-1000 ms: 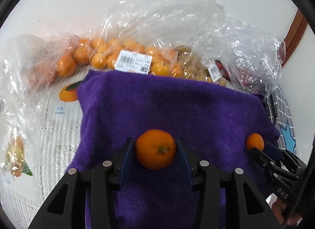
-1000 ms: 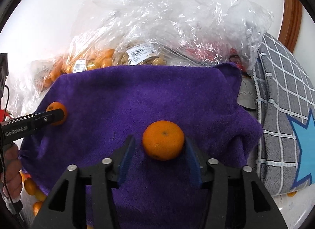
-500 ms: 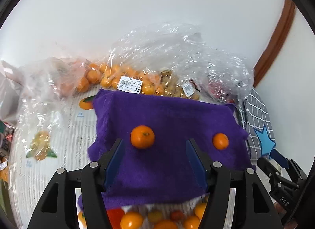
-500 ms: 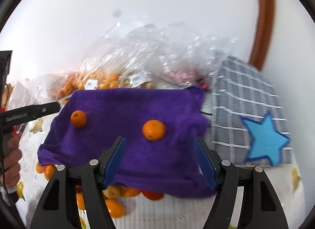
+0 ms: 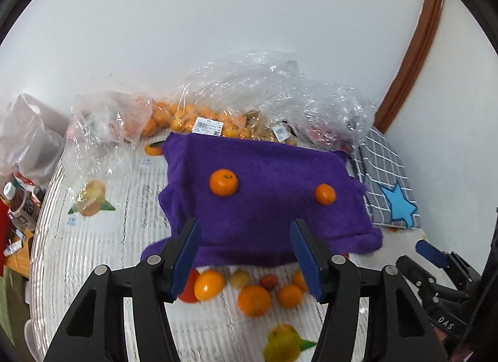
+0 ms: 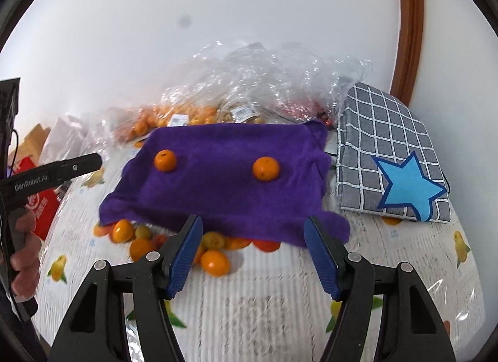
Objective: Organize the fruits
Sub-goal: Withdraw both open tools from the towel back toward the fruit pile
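Two oranges lie on a purple towel (image 5: 274, 206) (image 6: 224, 184): the left orange (image 5: 223, 182) (image 6: 165, 160) and the right orange (image 5: 325, 194) (image 6: 265, 168). My left gripper (image 5: 246, 256) is open and empty, raised above the towel's near edge. My right gripper (image 6: 253, 250) is open and empty, also raised near the towel's front edge; it shows at the right edge of the left wrist view (image 5: 435, 265). Several loose oranges and small fruits (image 5: 253, 299) (image 6: 214, 262) lie on the table in front of the towel, some partly under it.
Clear plastic bags of oranges (image 5: 199, 119) (image 6: 174, 119) and other fruit stand behind the towel against the white wall. A grey checked cloth with a blue star (image 5: 392, 187) (image 6: 395, 162) lies to the right. Bottles and a red bag (image 5: 21, 203) are at the left edge.
Both grippers opened, let go of their oranges on the towel, and pulled back and up. The loose fruit in front of the towel came into view.
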### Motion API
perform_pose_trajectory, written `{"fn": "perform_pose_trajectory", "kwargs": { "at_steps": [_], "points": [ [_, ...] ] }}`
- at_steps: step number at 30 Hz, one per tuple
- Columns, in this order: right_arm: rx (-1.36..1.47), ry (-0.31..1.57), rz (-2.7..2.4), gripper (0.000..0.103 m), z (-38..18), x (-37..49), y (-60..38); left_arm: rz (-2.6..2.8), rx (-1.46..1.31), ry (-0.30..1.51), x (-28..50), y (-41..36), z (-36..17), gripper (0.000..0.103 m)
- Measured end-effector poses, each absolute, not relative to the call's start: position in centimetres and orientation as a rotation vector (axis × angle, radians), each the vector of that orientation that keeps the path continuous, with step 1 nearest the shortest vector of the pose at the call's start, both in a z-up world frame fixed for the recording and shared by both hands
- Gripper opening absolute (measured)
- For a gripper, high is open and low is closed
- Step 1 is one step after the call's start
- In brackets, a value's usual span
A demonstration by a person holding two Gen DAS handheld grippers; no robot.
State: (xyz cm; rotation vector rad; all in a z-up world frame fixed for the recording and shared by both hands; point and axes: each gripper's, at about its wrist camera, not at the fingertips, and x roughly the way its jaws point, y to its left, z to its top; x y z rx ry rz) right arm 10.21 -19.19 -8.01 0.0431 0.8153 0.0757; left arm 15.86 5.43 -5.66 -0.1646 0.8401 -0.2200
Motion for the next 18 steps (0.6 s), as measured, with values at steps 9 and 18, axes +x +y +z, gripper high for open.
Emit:
{"fn": "perform_pose_trajectory", "kwargs": {
  "at_steps": [9, 18],
  "points": [
    [0.046, 0.86, 0.095, 0.051, -8.7, 7.9, -18.5, -0.247, -0.161, 0.817, 13.1, 5.4, -4.8, 0.057],
    [0.051, 0.826, 0.097, 0.055, -9.7, 6.2, -18.8, -0.212, -0.174, 0.801, 10.8, 6.9, -5.8, 0.057]
  ]
}}
